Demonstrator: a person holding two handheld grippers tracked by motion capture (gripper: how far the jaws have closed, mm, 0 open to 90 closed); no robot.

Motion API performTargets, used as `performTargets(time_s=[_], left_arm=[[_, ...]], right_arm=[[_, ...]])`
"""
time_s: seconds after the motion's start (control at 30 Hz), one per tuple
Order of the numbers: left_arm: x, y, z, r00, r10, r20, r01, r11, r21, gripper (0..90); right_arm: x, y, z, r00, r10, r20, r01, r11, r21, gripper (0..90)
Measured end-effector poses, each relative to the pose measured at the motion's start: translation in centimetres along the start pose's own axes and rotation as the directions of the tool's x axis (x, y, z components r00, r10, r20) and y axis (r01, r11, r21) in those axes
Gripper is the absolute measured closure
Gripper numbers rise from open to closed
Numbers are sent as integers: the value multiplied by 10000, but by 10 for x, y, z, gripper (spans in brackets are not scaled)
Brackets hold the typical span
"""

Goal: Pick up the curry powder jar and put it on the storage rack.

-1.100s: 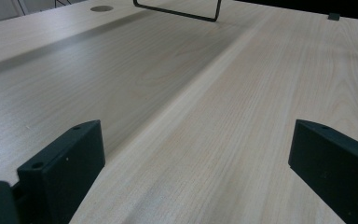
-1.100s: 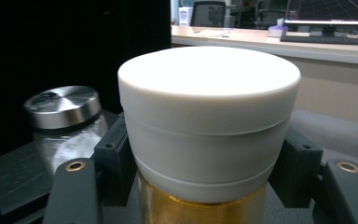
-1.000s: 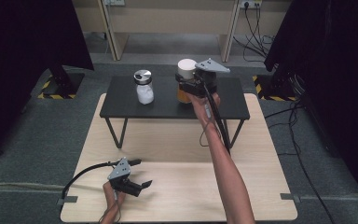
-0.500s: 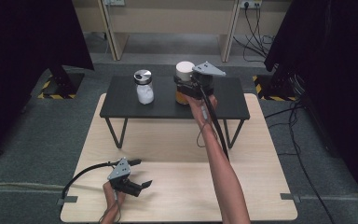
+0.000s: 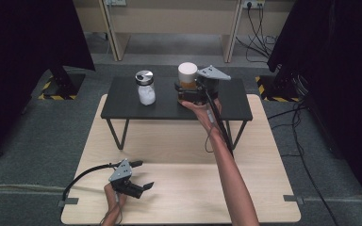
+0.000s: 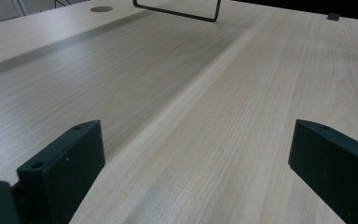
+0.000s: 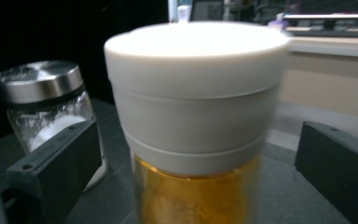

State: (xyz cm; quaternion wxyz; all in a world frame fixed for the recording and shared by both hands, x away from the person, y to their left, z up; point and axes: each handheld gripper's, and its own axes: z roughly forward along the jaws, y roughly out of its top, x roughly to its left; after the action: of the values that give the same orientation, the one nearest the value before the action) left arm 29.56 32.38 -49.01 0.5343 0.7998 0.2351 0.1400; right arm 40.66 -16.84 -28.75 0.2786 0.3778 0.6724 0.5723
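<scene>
A: Jar (image 7: 193,126) w/ white lid & amber stuff — where's it sit?

B: On the black stand (image 5: 122,101), right half. The stand itself is on the far part of the bench (image 5: 179,197). Jar's upright, long axis vertical. A 2nd jar (image 5: 145,88), steel lid, white powder, stands to its left, apart from it.

A: Which way from the right hand-held gripper (image 5: 183,93)?

B: Straight ahead, betw. the jaws. Right gripper view looks level along them: one black jaw each side of the jar, lid at about eye height, amber glass below. So it's a side-on approach at the band under the lid.

A: Gripping?

B: Doesn't look like it. Jaws have just been opening and stand wide; there's a clear gap on both sides of the jar, so pads aren't pressing. Jar's between them but standing on its own.

A: Left hand-held gripper (image 5: 141,187)?

B: Way back, low over the near edge of the bench, jaws wide apart, nothing in them, bare wood ahead. Right is far nearer, left's out of it.

A: So next move?

B: My guess: either back straight off along the jaw line, or close again. Any sideways drift would knock the jar, since it's tall & narrow.
</scene>
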Motion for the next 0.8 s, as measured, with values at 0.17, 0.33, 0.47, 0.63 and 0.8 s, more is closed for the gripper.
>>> performTargets(time_s=[0.17, 0.33, 0.47, 0.63, 0.8], left_arm=[[0, 0, 0, 10000, 3, -10, -3, 10000, 0, 29], [-1, 0, 0, 10000, -39, -8, 39, 10000, -22, 29], [-1, 0, 0, 10000, -48, -7, 48, 10000, -20, 28], [-1, 0, 0, 10000, -49, -12, 49, 10000, -9, 28], [-1, 0, 0, 10000, -51, -15, 51, 10000, -13, 28]], right_arm=[[-8, 5, -8, 9979, -238, -603, 254, 9993, 270, 3], [-10, 12, -26, 9922, -545, -1123, 594, 9974, 413, 3], [-11, 13, -40, 9897, -491, -1346, 525, 9984, 223, 3], [-15, 6, -57, 9796, -522, -1939, 518, 9986, -69, 3], [-15, -7, -72, 9674, -679, -2441, 635, 9976, -261, 3]])
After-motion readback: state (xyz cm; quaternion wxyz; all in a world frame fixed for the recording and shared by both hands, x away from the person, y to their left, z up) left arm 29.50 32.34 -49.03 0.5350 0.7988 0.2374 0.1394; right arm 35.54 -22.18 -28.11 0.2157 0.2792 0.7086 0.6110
